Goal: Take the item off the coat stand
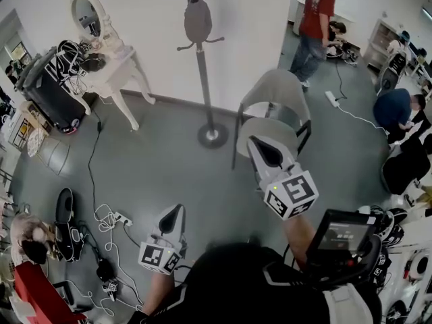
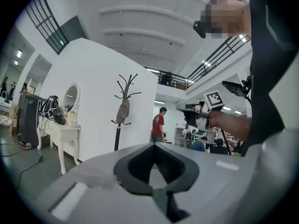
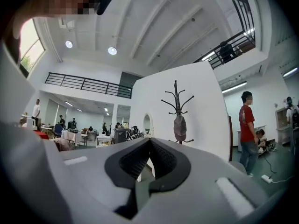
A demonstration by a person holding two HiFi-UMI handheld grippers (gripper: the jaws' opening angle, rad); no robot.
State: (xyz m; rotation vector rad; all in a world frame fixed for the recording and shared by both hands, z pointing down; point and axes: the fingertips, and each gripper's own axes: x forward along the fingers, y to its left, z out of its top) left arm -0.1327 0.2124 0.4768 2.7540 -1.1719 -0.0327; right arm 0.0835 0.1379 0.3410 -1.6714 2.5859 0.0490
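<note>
- The left gripper (image 1: 175, 211) is shut. In the left gripper view its 2 jaws meet at the tips (image 2: 154, 146), with nothing between them.
- The right gripper (image 1: 258, 146) is shut too. In the right gripper view its jaws are together (image 3: 149, 141), and it holds nothing.
- Both grippers point level, the right one held farther forward than the left.
- The coat stand (image 1: 202, 66) is ahead of both grippers and well apart from them. It is a dark pole on a round foot, set against a white wall.
- The grey item (image 1: 198, 20) hangs near the top of the stand, under the hooks and above 2 side pegs. No gripper touches it.
- Seen from the left gripper, the stand (image 2: 117, 134) and the item (image 2: 123, 111) lie left of the jaw tips and higher.
- Seen from the right gripper, the stand (image 3: 177, 90) and the item (image 3: 180, 127) lie right of the jaw tips and higher.
- A grey chair (image 1: 273, 90) stands just ahead of the right gripper, between it and the wall, to the right of the stand.
- A white dressing table (image 1: 115, 73) with an oval mirror stands far ahead and to the left of the left gripper.
- A person in a red shirt (image 1: 317, 19) stands far ahead and to the right of the right gripper.
</note>
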